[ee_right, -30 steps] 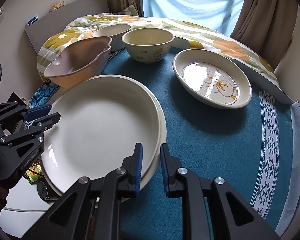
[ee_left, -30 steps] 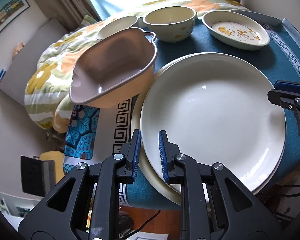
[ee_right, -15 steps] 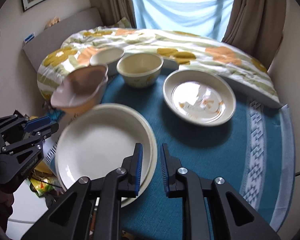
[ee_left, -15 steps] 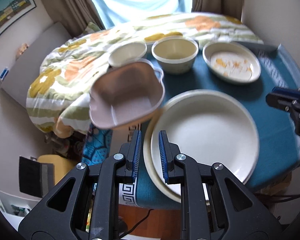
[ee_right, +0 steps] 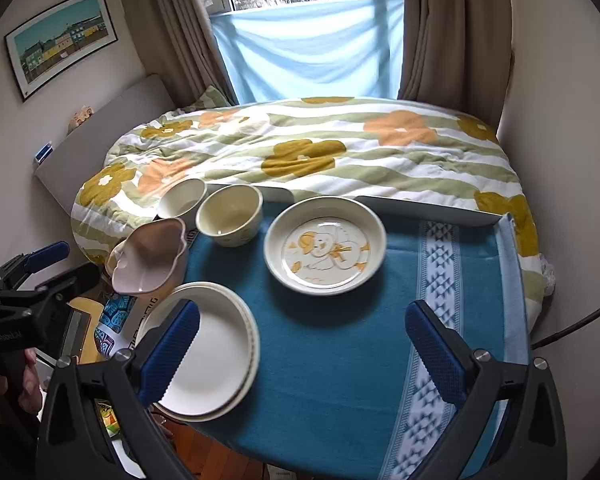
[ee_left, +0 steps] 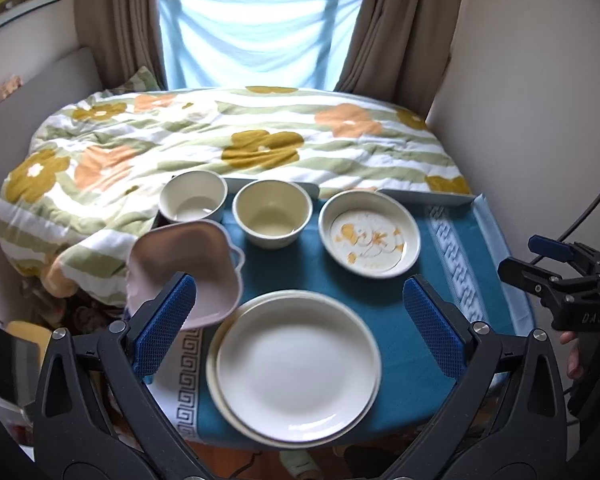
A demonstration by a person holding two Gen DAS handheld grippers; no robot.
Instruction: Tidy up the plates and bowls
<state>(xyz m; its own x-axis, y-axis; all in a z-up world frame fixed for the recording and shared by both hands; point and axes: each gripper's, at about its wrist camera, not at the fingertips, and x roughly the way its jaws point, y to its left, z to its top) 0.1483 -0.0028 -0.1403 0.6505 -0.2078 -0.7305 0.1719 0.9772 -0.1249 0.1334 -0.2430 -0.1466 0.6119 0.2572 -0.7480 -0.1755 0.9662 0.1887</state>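
2 large cream dinner plates [ee_left: 296, 364] sit nested at the near left edge of the teal-clothed table [ee_left: 396, 304], likely gathered there as the start of a stack. Just beyond them the pink heart-shaped bowl [ee_left: 184, 264] overhangs the table's left edge, tilted. At the far side a small white bowl [ee_left: 192, 200] and a cream patterned bowl [ee_left: 274, 212] stand side by side, with the shallow cartoon-printed dish [ee_right: 326, 250] to their right, apart from the rest. The left gripper [ee_left: 300, 328] and right gripper [ee_right: 304, 348] both hang above the near edge with jaws spread wide, holding nothing. I would judge that the bowls have yet to be nested.
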